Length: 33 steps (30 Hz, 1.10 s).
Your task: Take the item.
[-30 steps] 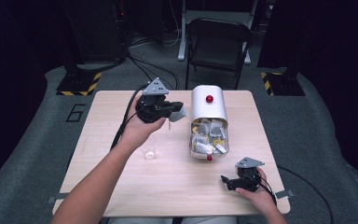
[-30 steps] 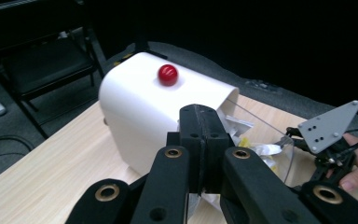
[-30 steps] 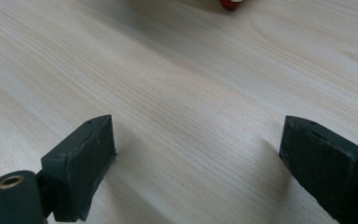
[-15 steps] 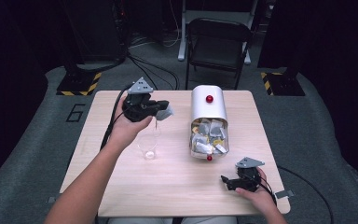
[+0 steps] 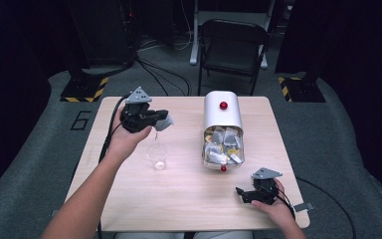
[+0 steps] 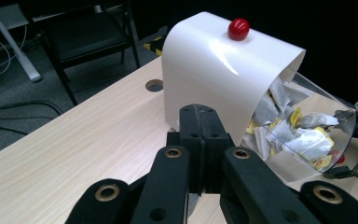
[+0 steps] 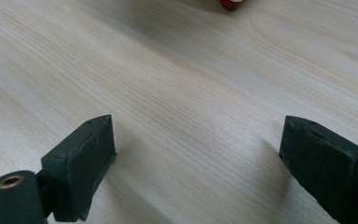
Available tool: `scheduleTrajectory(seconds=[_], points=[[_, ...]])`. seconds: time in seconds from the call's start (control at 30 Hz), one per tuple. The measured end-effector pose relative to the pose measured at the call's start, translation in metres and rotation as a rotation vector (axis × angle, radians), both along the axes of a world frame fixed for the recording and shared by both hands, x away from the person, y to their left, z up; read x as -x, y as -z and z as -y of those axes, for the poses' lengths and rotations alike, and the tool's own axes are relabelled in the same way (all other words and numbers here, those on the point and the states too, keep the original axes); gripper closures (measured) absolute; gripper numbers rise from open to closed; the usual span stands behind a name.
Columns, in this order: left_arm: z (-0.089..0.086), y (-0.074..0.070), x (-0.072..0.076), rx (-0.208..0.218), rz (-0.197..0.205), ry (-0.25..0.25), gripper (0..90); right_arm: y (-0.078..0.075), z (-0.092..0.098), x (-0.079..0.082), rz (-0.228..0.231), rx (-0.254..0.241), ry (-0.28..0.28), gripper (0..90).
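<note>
My left gripper [image 5: 155, 118] pinches a pale scrap too blurred to name, and my own fingers [image 6: 200, 140] hide it up close; the sachets [image 5: 221, 144] in the white bin [image 5: 222, 114] are too small to read, and the desk [image 5: 179, 199] edge cuts off my forearms

On the pale wooden worktop [image 5: 129, 199], a small clear glass cup [image 5: 157, 158] stands left of a white domed container of tea sachets [image 5: 223, 128]; a black folding chair [image 5: 233, 47] sits behind.
</note>
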State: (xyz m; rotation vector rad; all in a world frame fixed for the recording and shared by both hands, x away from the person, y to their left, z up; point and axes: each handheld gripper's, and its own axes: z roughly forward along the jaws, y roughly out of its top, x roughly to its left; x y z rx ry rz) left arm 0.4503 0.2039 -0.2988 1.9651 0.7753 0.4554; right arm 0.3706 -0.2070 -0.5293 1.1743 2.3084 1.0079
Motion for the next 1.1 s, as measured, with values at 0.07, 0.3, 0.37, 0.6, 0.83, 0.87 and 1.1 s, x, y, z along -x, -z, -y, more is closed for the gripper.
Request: scheduleTrajectory(seconds=[0.07, 0.3, 0.37, 0.6, 0.83, 0.87, 1.1], points=[[-0.003, 0.002, -0.001, 0.001, 0.003, -0.008, 90.0, 0.000, 0.000, 0.000, 0.000, 0.000, 0.000, 9.9], [-0.009, 0.014, -0.003, 0.002, -0.014, -0.028, 90.0, 0.000, 0.000, 0.000, 0.000, 0.000, 0.000, 9.9], [-0.010, 0.018, -0.004, 0.002, -0.022, -0.026, 90.0, 0.000, 0.000, 0.000, 0.000, -0.001, -0.002, 9.9], [-0.011, 0.032, -0.003, 0.001, -0.034, -0.025, 90.0, 0.000, 0.000, 0.000, -0.001, -0.002, -0.002, 9.9], [-0.013, 0.048, -0.003, -0.001, -0.048, -0.027, 90.0, 0.000, 0.000, 0.000, -0.001, -0.001, -0.002, 9.9], [-0.013, 0.051, -0.002, -0.001, -0.053, -0.025, 90.0, 0.000, 0.000, 0.000, -0.001, -0.001, -0.002, 9.9], [-0.013, 0.071, -0.004, -0.009, -0.080, -0.036, 90.0, 0.000, 0.000, 0.000, 0.000, -0.002, -0.001, 9.9]])
